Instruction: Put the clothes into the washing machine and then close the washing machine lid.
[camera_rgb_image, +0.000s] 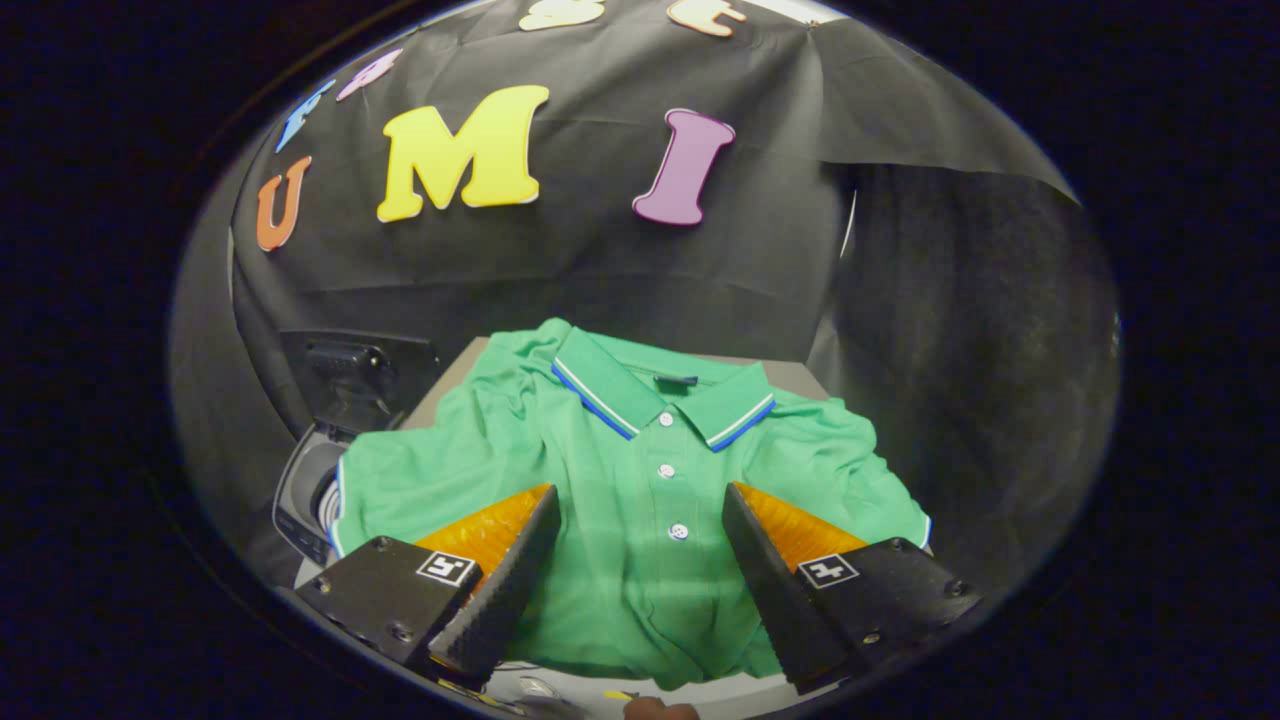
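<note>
A green polo shirt (640, 470) with a blue-and-white trimmed collar lies spread over a grey surface (455, 385), its button placket running between my fingers. My gripper (640, 505) hovers just above the shirt's front, open wide, with nothing pressed between the fingers. To the left of the shirt, partly covered by its sleeve, shows the rim of the washing machine opening (305, 495), with the raised dark lid (350, 380) behind it.
The black cloth wall stands close behind the shirt and wraps round on the right. A pale edge of the machine top (560, 688) shows below the shirt hem, near my fingers.
</note>
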